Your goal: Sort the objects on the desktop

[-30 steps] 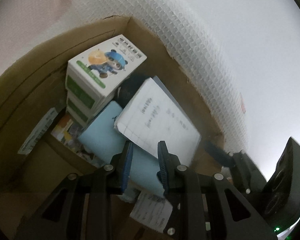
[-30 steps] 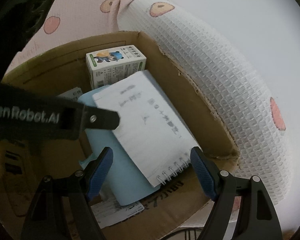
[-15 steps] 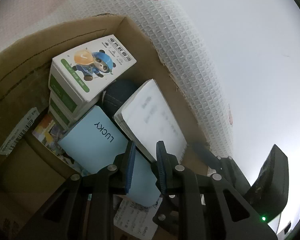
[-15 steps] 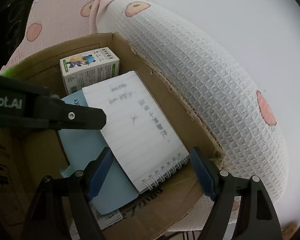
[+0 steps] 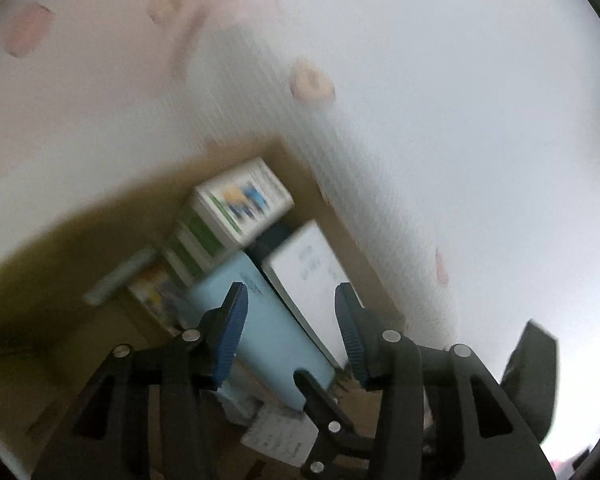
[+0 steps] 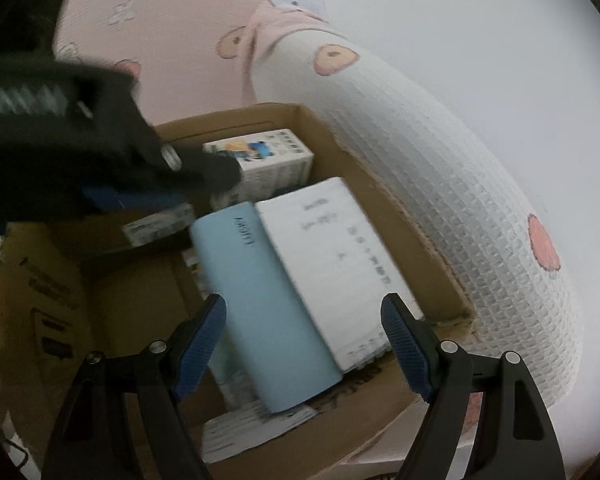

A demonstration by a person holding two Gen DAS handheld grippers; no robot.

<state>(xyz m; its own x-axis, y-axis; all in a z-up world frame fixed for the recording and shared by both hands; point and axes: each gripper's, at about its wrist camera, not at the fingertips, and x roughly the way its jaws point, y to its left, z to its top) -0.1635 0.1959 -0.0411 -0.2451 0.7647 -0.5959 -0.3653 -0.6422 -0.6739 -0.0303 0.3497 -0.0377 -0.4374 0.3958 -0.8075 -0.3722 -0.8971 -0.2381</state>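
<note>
A cardboard box [image 6: 384,196] holds a white spiral notebook [image 6: 332,256], a light blue book [image 6: 260,304] marked LUCKY beside it, and white cartons with a cartoon print [image 6: 268,156]. The same notebook [image 5: 312,264], blue book [image 5: 268,320] and cartons [image 5: 240,204] show blurred in the left wrist view. My left gripper [image 5: 288,328] hangs above the box, its jaws opening with nothing between them. My right gripper [image 6: 304,348] stands open over the near edge of the box, pads apart and touching nothing. The left gripper's dark body [image 6: 80,152] crosses the upper left of the right wrist view.
A white waffle-weave cloth with pink prints [image 6: 460,184] lies bunched against the box's right side. A pink patterned sheet [image 6: 160,32] lies behind the box. Loose printed papers [image 6: 240,432] and a small label slip [image 6: 156,228] lie on the box floor.
The left gripper has pulled back and up from the box and its jaws have spread wide, empty. The notebook and blue book lie side by side in the box. The right gripper stayed open.
</note>
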